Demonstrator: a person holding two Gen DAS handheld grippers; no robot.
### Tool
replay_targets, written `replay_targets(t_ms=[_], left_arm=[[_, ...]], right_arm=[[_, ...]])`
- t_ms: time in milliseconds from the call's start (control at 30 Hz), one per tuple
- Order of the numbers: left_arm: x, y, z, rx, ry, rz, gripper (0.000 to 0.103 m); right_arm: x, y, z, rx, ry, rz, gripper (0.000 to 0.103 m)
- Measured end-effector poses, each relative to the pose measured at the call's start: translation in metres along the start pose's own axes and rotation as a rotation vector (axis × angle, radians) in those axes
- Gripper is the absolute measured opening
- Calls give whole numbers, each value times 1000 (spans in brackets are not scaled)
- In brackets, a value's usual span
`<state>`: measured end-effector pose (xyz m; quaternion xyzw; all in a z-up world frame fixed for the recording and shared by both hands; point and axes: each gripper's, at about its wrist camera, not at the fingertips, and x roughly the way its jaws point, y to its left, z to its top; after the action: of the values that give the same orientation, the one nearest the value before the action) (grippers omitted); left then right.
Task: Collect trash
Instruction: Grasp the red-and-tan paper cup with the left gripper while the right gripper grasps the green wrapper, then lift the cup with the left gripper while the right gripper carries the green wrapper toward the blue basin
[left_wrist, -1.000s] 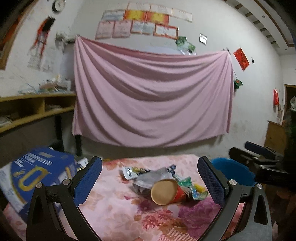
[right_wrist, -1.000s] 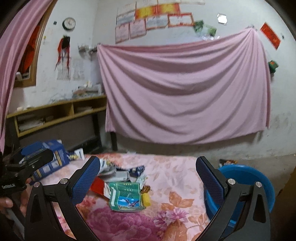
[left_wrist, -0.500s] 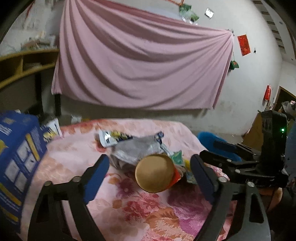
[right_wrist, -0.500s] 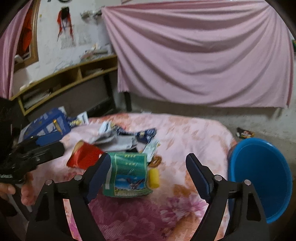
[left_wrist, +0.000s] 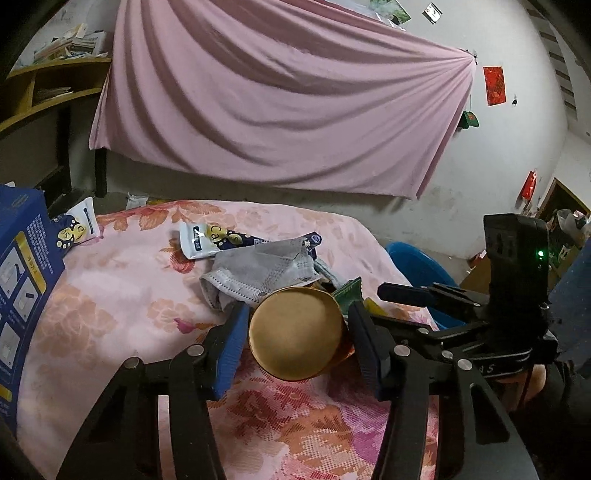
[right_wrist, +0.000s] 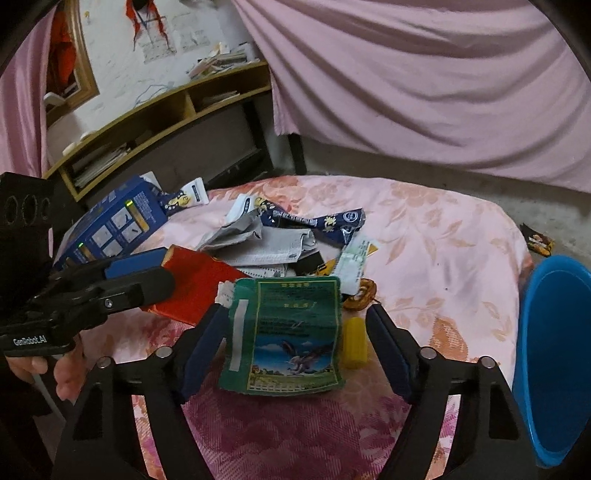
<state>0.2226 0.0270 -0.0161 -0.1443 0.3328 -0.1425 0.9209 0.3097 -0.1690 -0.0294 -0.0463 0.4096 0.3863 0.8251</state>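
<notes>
A pile of trash lies on the pink floral table (left_wrist: 122, 295). In the left wrist view my left gripper (left_wrist: 297, 332) straddles a red paper cup (left_wrist: 295, 332) lying on its side with its brown base toward the camera; the blue pads stand close on either side, with narrow gaps. The red cup (right_wrist: 195, 284) also shows between the left gripper's fingers (right_wrist: 144, 280) in the right wrist view. My right gripper (right_wrist: 295, 332) is open around a green packet (right_wrist: 284, 332) and a small yellow piece (right_wrist: 354, 341). A grey face mask (left_wrist: 258, 273) and blue wrappers (right_wrist: 314, 221) lie behind.
A blue bucket (right_wrist: 554, 350) stands off the table's right edge, also in the left wrist view (left_wrist: 417, 266). A blue box (left_wrist: 22, 280) sits at the table's left. A wooden shelf (right_wrist: 166, 122) and a pink hanging cloth (left_wrist: 277, 103) are behind. A wrapper (right_wrist: 537, 240) lies on the floor.
Both grippers have moved down and forward to the trash and narrowed. The left one now brackets the red cup; the right one now brackets the green packet.
</notes>
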Motion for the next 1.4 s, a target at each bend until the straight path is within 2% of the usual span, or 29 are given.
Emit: replay_targets(t_ms=[200,267,367,433,533,600,633,667,900,1133,1200,1267,1400], left_arm=[[-13,6,-2,-8,-19,30,49],[-19,5,-4,-8,-26,37,49],[-28,2,-8,-9,-44,52,49],[-35,1,-11,-12,-55,56,48],[-47,-1,-17,-7,-65,75,48],[-51,-3,-20,-10,-68,88,48],[-53,-2,-22,-13,-69,97,48],[-54,-2,-23,-15,-67,102,48],[-53,-2,-24,-32,-72,112,48],[-50,1,-22,-50,-74,117,48],[-50,2,-23,-52,-74,117,48],[-50,2,-23,-53,-74,118,48],[-50,2,-23,-49,-78,118,48]], right_arm=[[7,10,0,-60,32,6,60],[8,14,-1,-84,37,-7,46],[8,22,-3,-105,43,-23,35],[7,25,-5,-111,47,-33,32],[1,27,-8,-100,39,-48,33],[-3,27,-10,-95,33,-61,48],[-6,26,-10,-94,28,-66,61],[-7,26,-10,-91,25,-71,70],[12,15,-3,-82,96,-50,72],[26,12,7,-122,112,-68,79],[29,12,7,-141,123,-68,78],[28,15,6,-163,127,-80,72],[23,24,-3,-213,128,-84,68]])
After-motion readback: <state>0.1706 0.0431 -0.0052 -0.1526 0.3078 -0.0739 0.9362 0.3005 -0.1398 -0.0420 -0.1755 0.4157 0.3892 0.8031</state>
